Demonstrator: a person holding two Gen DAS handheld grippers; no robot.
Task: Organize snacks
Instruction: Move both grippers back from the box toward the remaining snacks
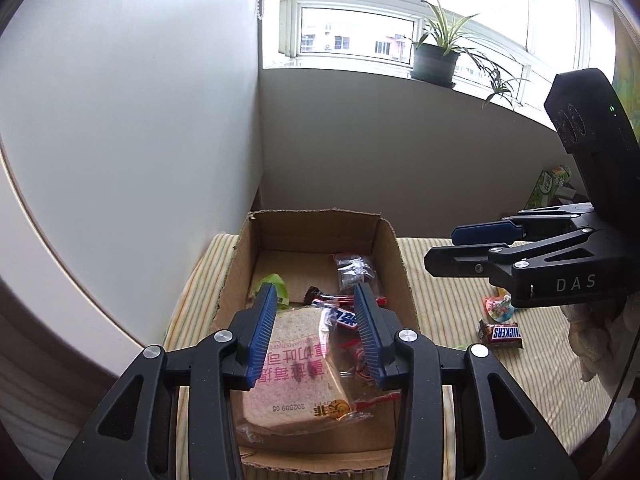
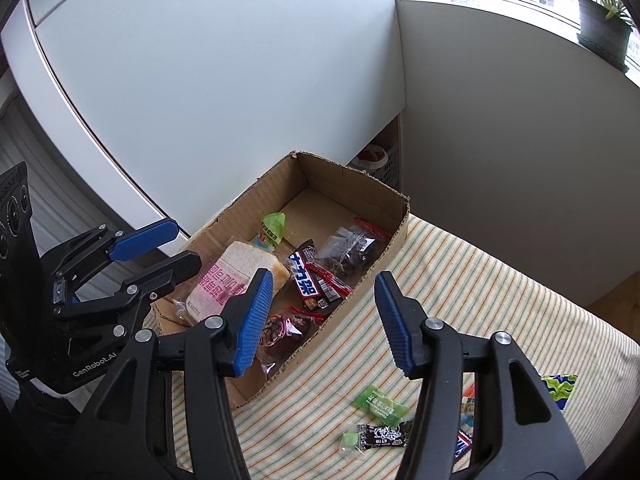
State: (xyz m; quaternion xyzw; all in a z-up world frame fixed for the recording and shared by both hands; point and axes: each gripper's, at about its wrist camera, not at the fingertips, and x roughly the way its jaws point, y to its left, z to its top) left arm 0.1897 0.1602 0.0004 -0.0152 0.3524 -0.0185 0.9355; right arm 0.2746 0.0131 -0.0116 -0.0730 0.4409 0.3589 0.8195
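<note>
Left wrist view: left gripper angled down over cardboard box, ribbed blue pads parted, nothing clamped; wrapped bread slice lying flat below in crinkly clear film. Farther right, right gripper likewise agape and empty, Snickers bar on striped cloth. Right wrist view alone: green candy and black wrapper outside box.

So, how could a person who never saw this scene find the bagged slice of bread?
Start at the open brown cardboard box on the striped cloth. At its near end lies a clear plastic bag holding one pale, square slice of bread. It alone carries a pink label, and it is bigger and flatter than the dark candy wrappers beside it.
</note>
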